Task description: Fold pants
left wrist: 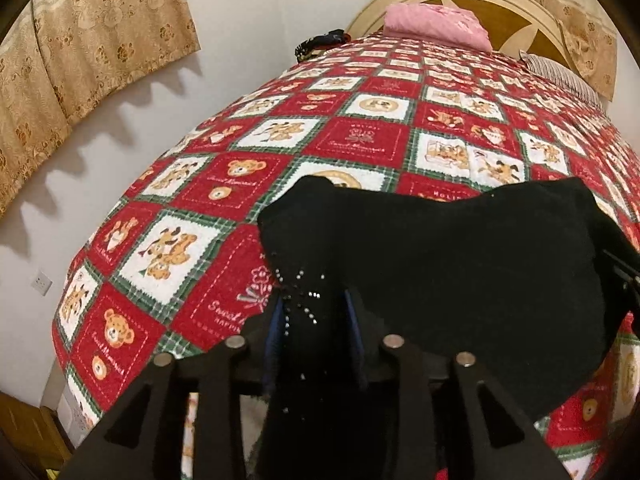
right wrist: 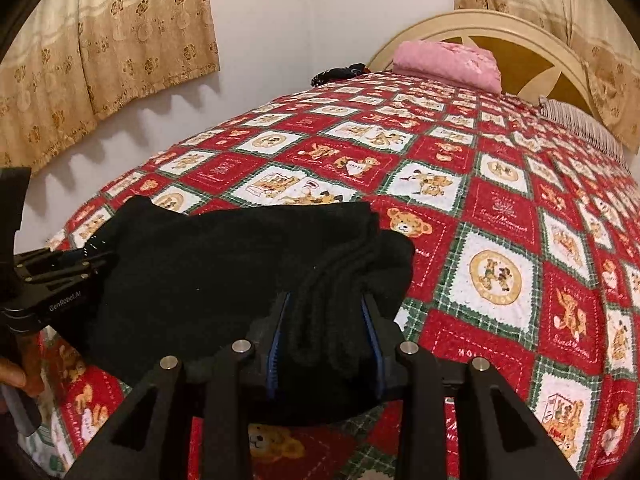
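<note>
Black pants (left wrist: 440, 248) lie folded on the red teddy-bear bedspread (left wrist: 280, 132), near its front edge. My left gripper (left wrist: 314, 300) stands over their left end, jaws parted, with a rhinestone-dotted edge of the cloth lying loosely between the blue pads. In the right wrist view the pants (right wrist: 200, 264) spread leftward. My right gripper (right wrist: 326, 300) is shut on a thick bunched fold at their right end, which fills the gap between its pads. The left gripper (right wrist: 80, 256) shows at the far left edge, held by a hand (right wrist: 16, 376).
The bedspread (right wrist: 500, 208) stretches far beyond and right of the pants. A folded pink cloth (left wrist: 436, 22) and a dark item (left wrist: 320, 42) lie by the cream headboard (right wrist: 532, 40). A striped pillow (right wrist: 580, 124) sits at right. Wall and curtains (left wrist: 80, 48) run along the bed's left side.
</note>
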`<state>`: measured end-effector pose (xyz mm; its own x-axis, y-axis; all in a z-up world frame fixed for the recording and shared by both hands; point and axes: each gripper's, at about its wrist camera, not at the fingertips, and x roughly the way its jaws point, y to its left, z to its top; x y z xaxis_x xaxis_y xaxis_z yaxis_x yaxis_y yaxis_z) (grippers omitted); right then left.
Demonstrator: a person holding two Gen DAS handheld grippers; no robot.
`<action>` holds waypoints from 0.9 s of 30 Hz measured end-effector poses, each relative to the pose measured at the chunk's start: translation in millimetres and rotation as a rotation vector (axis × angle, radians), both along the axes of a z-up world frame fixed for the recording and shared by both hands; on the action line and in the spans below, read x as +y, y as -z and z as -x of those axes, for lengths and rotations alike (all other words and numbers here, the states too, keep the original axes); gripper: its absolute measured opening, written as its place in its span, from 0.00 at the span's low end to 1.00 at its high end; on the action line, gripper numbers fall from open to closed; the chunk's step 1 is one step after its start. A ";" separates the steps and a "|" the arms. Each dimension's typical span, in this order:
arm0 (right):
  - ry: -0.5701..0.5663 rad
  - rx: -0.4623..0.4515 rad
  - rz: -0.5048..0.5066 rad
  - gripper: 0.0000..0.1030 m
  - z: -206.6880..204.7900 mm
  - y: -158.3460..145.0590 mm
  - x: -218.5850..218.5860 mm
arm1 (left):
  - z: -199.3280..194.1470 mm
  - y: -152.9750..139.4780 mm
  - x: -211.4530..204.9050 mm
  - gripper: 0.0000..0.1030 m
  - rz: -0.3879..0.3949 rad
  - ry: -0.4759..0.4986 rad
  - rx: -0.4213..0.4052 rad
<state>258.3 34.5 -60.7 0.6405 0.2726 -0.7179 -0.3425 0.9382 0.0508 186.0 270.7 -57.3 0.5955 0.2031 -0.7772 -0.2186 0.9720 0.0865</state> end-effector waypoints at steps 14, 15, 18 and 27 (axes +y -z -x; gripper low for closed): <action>0.123 0.206 -0.429 0.57 6.5 21.4 -59.4 | 33.9 9.6 23.9 0.76 0.351 -0.014 0.006; 0.130 0.224 -0.462 0.57 6.8 25.3 -60.8 | 33.4 9.4 24.2 0.76 0.380 -0.001 0.001; 0.128 0.238 -0.466 0.57 9.4 28.7 -56.9 | 34.1 10.7 20.9 0.67 0.452 0.017 -0.003; 0.051 0.224 -0.289 0.36 13.2 7.3 -28.1 | 36.0 -0.3 28.2 0.16 0.486 -0.006 0.018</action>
<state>245.1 6.4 -68.0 0.4944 0.4561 -0.7400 -0.2459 0.8899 0.3843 150.0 298.9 -57.0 0.5810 -0.1828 -0.7931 -0.2269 0.8994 -0.3735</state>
